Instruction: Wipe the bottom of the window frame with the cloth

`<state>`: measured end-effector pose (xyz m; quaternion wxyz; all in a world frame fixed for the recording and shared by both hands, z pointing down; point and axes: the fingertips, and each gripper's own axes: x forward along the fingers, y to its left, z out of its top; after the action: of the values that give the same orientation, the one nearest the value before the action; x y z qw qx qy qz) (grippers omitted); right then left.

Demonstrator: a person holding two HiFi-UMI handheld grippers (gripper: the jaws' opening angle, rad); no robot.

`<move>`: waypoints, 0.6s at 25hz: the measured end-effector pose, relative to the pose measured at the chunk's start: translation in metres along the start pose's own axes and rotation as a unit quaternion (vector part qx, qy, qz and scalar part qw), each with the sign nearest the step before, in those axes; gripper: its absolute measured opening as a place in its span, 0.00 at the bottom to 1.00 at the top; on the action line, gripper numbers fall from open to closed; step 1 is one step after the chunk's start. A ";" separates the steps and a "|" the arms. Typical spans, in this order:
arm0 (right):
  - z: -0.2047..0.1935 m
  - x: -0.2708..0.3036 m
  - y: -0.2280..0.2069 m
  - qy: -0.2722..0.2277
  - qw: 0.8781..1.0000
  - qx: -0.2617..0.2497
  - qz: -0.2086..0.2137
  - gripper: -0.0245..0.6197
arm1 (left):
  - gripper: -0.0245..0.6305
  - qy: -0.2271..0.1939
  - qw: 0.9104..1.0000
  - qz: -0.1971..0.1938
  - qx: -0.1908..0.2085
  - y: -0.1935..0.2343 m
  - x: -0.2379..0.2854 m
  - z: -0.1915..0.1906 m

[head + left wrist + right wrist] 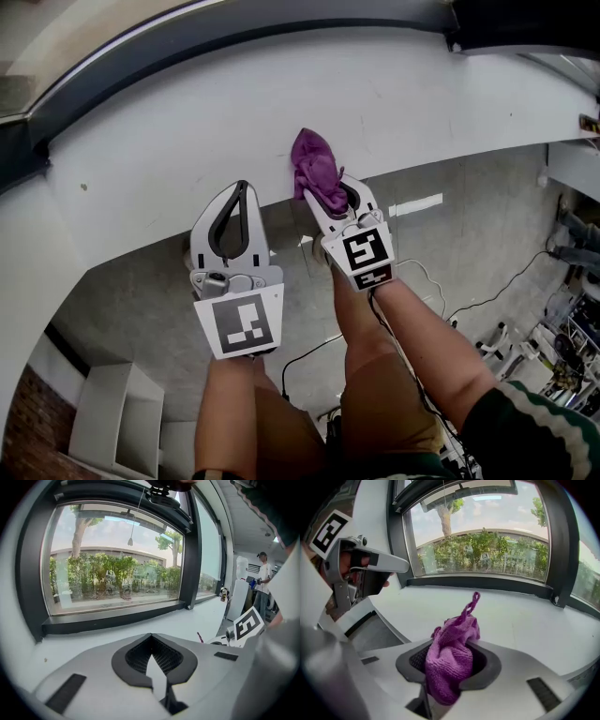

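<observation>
Right gripper view: the right gripper [451, 645] has its fingers closed on the purple cloth [450, 665], above the white sill [511, 616], near the window frame [487, 583]. The left gripper [151, 639] has its fingers closed on nothing.

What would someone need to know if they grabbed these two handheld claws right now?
Left gripper: shut, empty, over the white sill.
Right gripper: shut on the purple cloth, bunched between its jaws.
The cloth is over the sill, short of the dark bottom window frame.
Done: cloth in grip.
Left: bring it to the frame's bottom and wipe along it.
</observation>
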<state>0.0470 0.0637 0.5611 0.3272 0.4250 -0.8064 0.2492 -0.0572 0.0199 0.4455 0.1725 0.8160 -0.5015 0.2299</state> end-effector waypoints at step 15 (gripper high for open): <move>0.016 0.022 0.060 0.019 0.998 -0.051 0.044 0.27 | 0.05 0.000 0.998 0.047 -0.031 0.060 -0.039 -0.020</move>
<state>-0.0180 0.0721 0.5595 0.3525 0.3673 -0.8294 0.2302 -0.1302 0.0323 0.4441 0.1869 0.7856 -0.5465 0.2220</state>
